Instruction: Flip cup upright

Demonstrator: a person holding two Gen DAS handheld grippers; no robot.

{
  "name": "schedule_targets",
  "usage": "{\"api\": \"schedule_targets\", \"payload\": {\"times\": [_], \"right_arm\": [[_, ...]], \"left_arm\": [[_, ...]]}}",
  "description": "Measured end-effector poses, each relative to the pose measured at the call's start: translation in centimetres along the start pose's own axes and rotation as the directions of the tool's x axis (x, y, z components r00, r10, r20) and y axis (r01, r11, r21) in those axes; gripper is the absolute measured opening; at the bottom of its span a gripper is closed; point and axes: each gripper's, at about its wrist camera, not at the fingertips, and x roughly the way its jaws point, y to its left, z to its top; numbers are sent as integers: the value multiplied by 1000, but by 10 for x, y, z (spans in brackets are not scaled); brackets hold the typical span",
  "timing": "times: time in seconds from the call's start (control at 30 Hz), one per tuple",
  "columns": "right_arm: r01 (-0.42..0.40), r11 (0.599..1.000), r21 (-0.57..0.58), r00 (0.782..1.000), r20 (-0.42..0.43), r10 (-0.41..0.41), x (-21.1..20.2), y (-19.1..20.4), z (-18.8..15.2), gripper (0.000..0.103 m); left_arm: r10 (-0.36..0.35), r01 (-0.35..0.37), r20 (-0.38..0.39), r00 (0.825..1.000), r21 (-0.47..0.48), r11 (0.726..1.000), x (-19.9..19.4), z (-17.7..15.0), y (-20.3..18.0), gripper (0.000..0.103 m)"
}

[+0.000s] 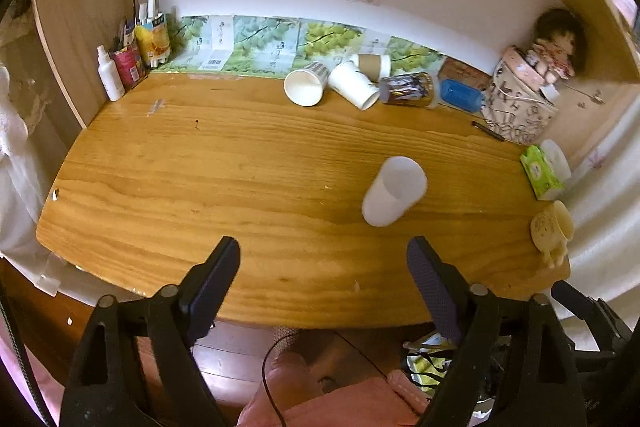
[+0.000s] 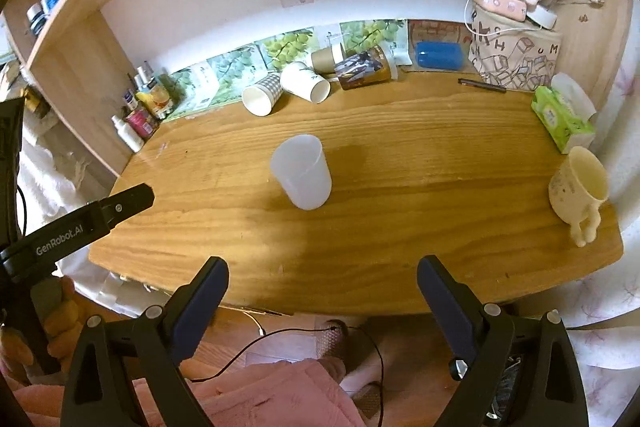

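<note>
A translucent white plastic cup (image 1: 394,191) stands on the wooden desk (image 1: 224,179), right of centre in the left wrist view and near centre in the right wrist view (image 2: 302,173). It looks mouth-down, wider end on the desk. My left gripper (image 1: 324,263) is open and empty, above the desk's front edge, well short of the cup. My right gripper (image 2: 322,283) is open and empty, also at the front edge. The left gripper's body shows at the left of the right wrist view (image 2: 80,223).
Several paper cups (image 1: 320,85) lie on their sides at the back wall, with a can (image 1: 408,89) and a blue case (image 1: 460,95). A patterned bag (image 1: 516,107), tissue pack (image 1: 542,173) and cream legged mug (image 1: 554,227) stand at the right. Bottles (image 1: 120,63) crowd the back left corner.
</note>
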Motion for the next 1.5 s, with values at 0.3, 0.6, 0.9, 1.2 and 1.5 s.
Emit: {"api": "schedule_targets", "payload": {"times": [0.3, 0.6, 0.9, 1.2, 1.5], "right_arm": [[16, 1000, -5, 999, 39, -15, -43, -3, -49, 96], [18, 1000, 9, 997, 73, -19, -76, -8, -98, 96], [38, 999, -35, 983, 183, -31, -111, -4, -121, 103], [39, 996, -74, 963, 270, -18, -125, 0, -122, 103], [24, 995, -93, 954, 301, 5, -122, -4, -113, 103]], "left_arm": [[52, -52, 29, 998, 19, 998, -40, -60, -15, 90], [99, -103, 89, 991, 36, 994, -73, -107, -24, 96], [133, -149, 196, 972, 73, 986, -104, -130, -42, 96], [162, -185, 322, 933, 42, 982, -128, -127, -43, 96], [205, -220, 348, 915, 6, 975, -126, -123, -47, 96]]}}
